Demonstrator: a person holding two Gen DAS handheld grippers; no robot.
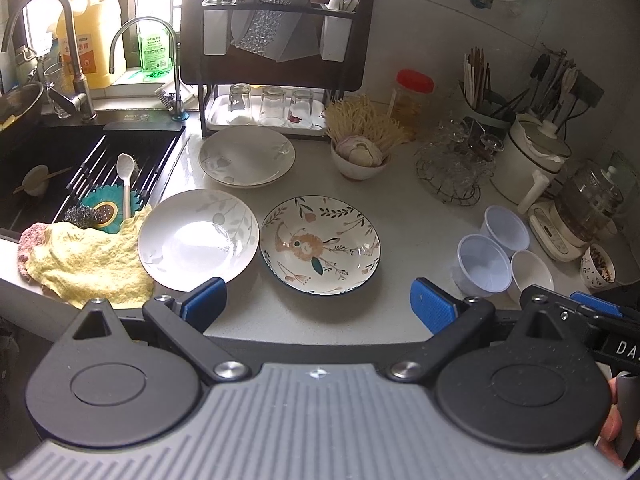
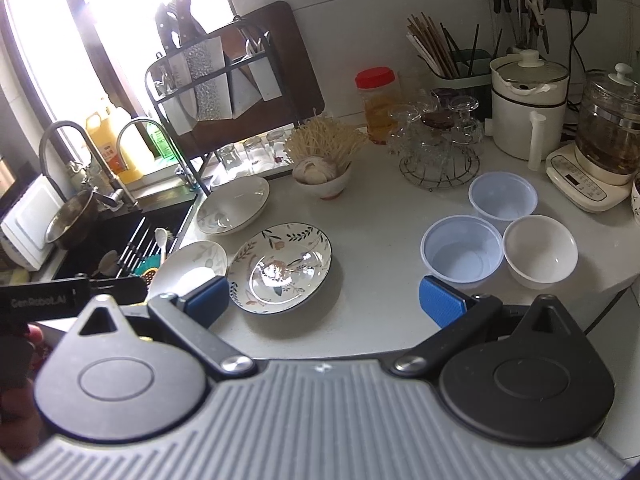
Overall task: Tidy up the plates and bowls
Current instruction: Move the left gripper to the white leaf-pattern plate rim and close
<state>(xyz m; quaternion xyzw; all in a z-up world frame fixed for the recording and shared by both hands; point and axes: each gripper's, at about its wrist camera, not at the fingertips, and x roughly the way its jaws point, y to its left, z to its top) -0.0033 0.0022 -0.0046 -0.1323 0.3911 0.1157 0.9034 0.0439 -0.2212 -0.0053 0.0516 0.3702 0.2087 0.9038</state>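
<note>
Your left gripper (image 1: 316,306) hangs with its blue pads spread wide and nothing between them, just short of the counter edge, aimed at the floral plate (image 1: 320,245); your right gripper (image 2: 324,300) is likewise spread and empty, pointed at the bare counter (image 2: 380,232) between that same plate and the bowls. Neither touches any dish, so you appear to be at the approach, with no stacking done yet. Just left of the floral plate sits a white leaf-pattern plate (image 1: 198,238), its rim resting against the yellow cloth (image 1: 88,264) by the sink (image 1: 48,152). Further back, near the drying rack (image 1: 276,60), lies a stack of leaf-pattern plates (image 1: 246,156); it looks like two plates, and is the likely home for the loose ones. To the right, well apart from the plates, two clear plastic bowls (image 2: 462,254) and a white bowl (image 2: 540,250) cluster together. Judgement: the split suits you, left for plates, right for bowls. Shallow rims need a pinch on the edge, so expect slip on glazed ceramic
</note>
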